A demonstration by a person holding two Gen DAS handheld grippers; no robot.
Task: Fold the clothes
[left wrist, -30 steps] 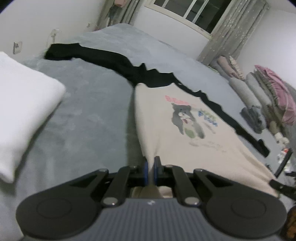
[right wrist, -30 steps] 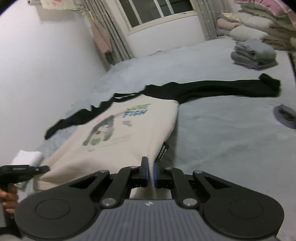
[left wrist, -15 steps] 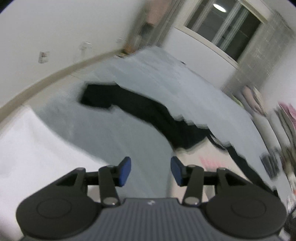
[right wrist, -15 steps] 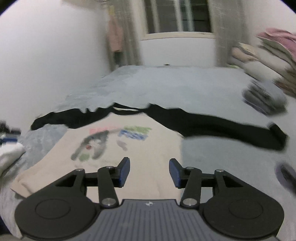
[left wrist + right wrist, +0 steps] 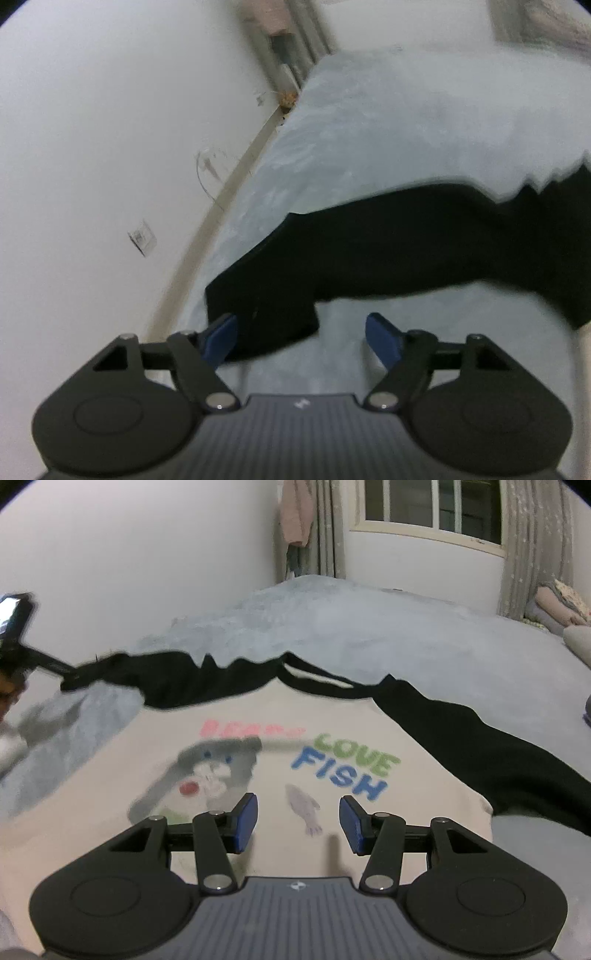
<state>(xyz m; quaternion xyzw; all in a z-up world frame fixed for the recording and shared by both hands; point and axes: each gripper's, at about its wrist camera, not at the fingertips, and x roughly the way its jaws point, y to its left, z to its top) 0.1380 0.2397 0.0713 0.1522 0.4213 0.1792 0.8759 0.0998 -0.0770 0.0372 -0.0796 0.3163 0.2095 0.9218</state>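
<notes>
A cream sweatshirt [image 5: 258, 716] with black sleeves and a printed bear lies flat, front up, on the grey bedspread [image 5: 369, 627]. My right gripper [image 5: 298, 821] hovers open over the shirt's lower chest, nothing between its blue pads. In the left wrist view the shirt's black sleeve [image 5: 388, 243] stretches across the bed, its cuff end lying under my left gripper [image 5: 301, 338]. The left jaws are opening, wide apart, and the pads do not press the cloth. The left gripper itself [image 5: 44, 664] shows at the far left of the right wrist view, by the sleeve's end.
A white wall [image 5: 92, 147] runs close along the bed's left side, with a socket plate [image 5: 142, 242]. A window with grey curtains [image 5: 428, 509] stands at the far end. Folded bedding [image 5: 561, 605] is stacked at the right edge. A pink garment [image 5: 295, 513] hangs in the corner.
Both grippers let go of the shirt's hem and opened. The left one swung left to the black sleeve's cuff by the wall. The right one moved over the shirt's print.
</notes>
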